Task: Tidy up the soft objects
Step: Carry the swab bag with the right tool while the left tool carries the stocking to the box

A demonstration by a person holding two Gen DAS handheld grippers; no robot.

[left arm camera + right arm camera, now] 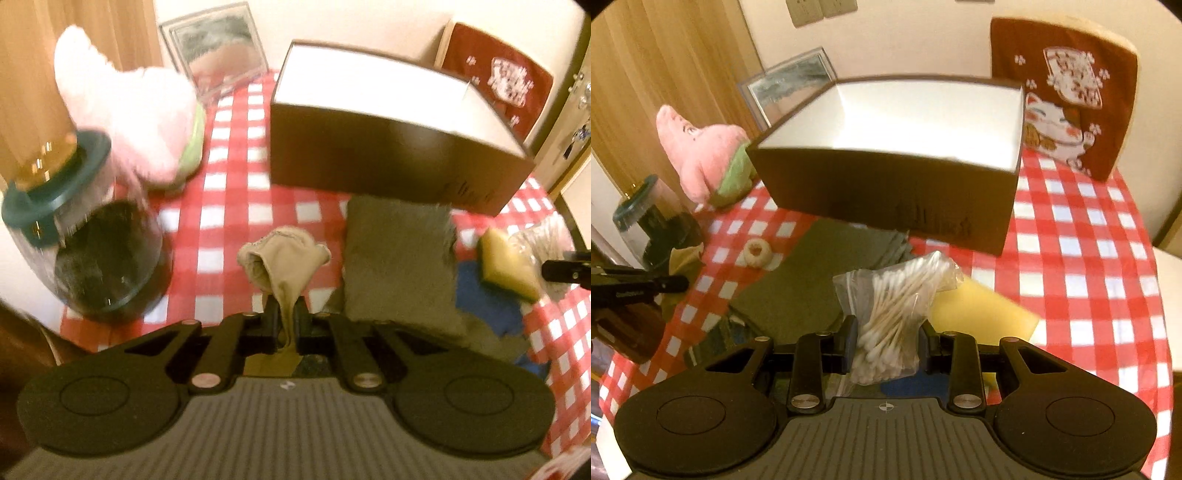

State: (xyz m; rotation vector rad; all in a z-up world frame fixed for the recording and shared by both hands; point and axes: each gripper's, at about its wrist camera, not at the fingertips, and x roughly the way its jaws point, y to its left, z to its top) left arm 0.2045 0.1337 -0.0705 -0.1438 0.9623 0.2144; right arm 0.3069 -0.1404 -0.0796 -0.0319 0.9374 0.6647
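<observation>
My left gripper (286,308) is shut on a beige sock (284,258) and holds it above the checked tablecloth (229,206). My right gripper (888,338) is shut on a clear bag of cotton swabs (897,306), lifted in front of the open dark box (886,192) with a white inside. The box also shows in the left wrist view (388,147). A grey folded cloth (399,262) lies before the box. A yellow sponge (979,310) and a blue cloth (487,306) lie beside it. A pink plush toy (705,155) sits at the far left.
A glass jar with a green lid (92,236) stands at the table's left edge. A small round white item (758,252) lies on the tablecloth. A framed picture (218,44) leans on the wall. A red cat-print chair cover (1067,88) is behind the table.
</observation>
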